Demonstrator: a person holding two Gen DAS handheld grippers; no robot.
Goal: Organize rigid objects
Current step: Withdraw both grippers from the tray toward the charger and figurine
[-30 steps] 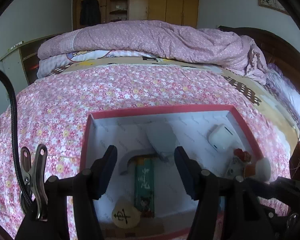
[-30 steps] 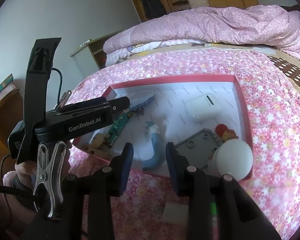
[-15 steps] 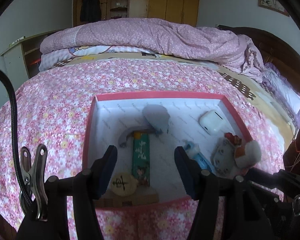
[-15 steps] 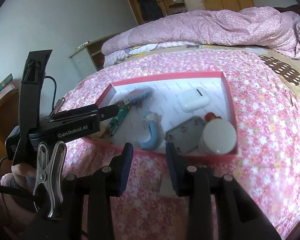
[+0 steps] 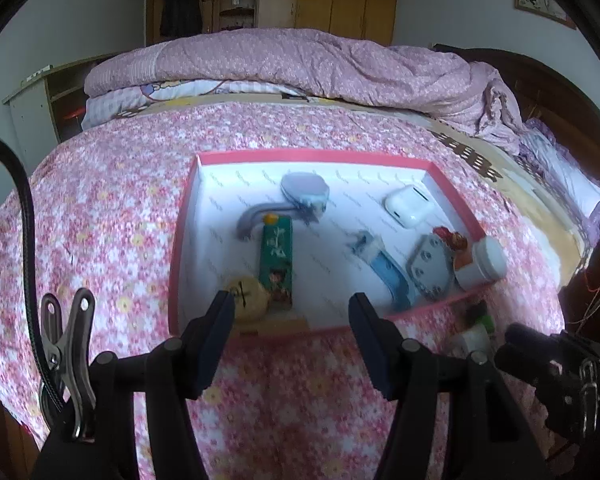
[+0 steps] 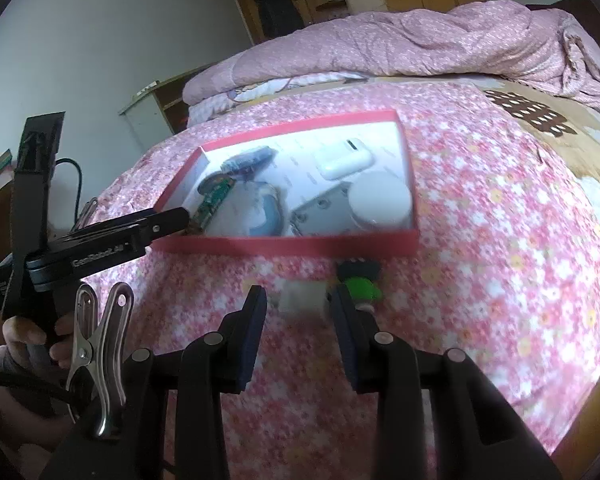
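My right claw (image 6: pixel 298 316) hung released over the pink flowered bedspread (image 6: pixel 500 216), its two dark pads spread wide, and the small white block (image 6: pixel 302 298) lay on the cover between the fingertips, untouched as far as I could tell through the blur. I had them parted that far, I judge, so they could drop on either side of the block without nudging it. Just beside the block, toward the right, sat a little green and black toy piece (image 6: pixel 362 280), close under the near wall of the shallow red-rimmed cardboard box (image 6: pixel 284 246).

My left claw (image 5: pixel 292 320) was likewise released and held nothing. It hovered over the near edge of the box, near its left corner, kept out of the way, I think, so the right one had room.

Inside the box the sorted things lay apart from one another: the white earbud case (image 5: pixel 410 205) toward the far right corner, the white round-lidded jar (image 5: pixel 485 261) on its side against the right wall, the grey metal plate with holes (image 5: pixel 428 270) beside it, the curved blue strap (image 5: pixel 388 272) in the middle, the green printed card (image 5: pixel 277 260) and the pale round wooden disc (image 5: pixel 246 298) near the left corner. The two pieces outside were, by my reckoning, what remained to go in.
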